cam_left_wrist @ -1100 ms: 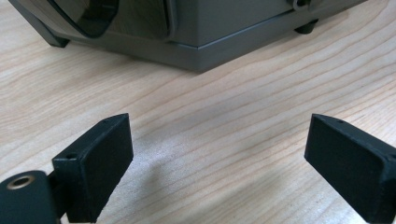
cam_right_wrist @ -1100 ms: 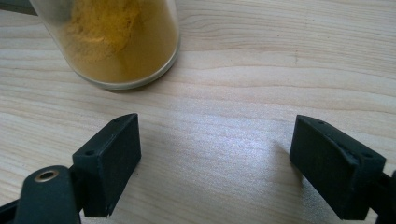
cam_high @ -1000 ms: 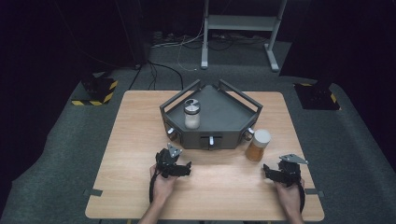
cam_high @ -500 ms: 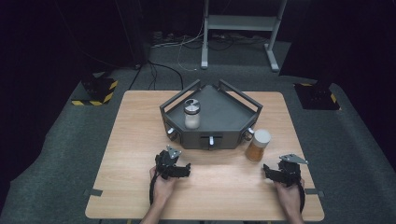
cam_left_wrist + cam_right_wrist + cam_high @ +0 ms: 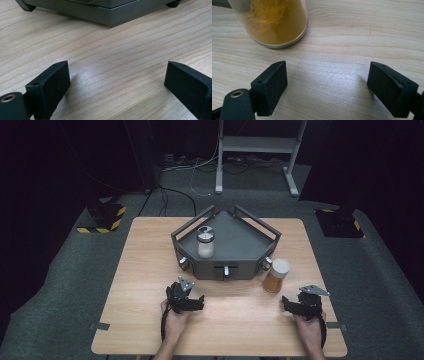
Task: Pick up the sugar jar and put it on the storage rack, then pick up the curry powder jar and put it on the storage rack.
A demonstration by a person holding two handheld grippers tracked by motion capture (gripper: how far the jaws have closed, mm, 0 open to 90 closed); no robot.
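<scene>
Both grippers rest low on the desk [image 5: 150, 270] near its front edge, each in a hand, nothing held. The left gripper [image 5: 186, 300] has its fingers [image 5: 52, 85] wide, with bare wood between them; they have just been opening a little further, and the grey tray [image 5: 235, 265] stands just ahead of it. The right gripper [image 5: 300, 304] also has its fingers [image 5: 272, 82] spread wide and empty. The jar of orange powder [image 5: 275, 275], white-lidded, stands upright on the desk just off the tray's front right corner, ahead and to the left of the right gripper; in the right gripper view its glass base [image 5: 277, 25] sits above the left finger, off-centre. A second jar with white contents [image 5: 205, 242] already stands in the tray's left part. The likely step is the right gripper picking up the orange jar to set it in the tray. To do it well, the gripper should shift left so the jar lies centred between the fingers, come in level, and close on the glass body below the lid, not on the lid itself. The squeeze should be slow, since the glass is round and smooth and may slip or tip. The jar should be lifted straight up, clear of the tray's rail and the knob [image 5: 266, 262] at that corner, before moving over. The left gripper can stay put.
</scene>
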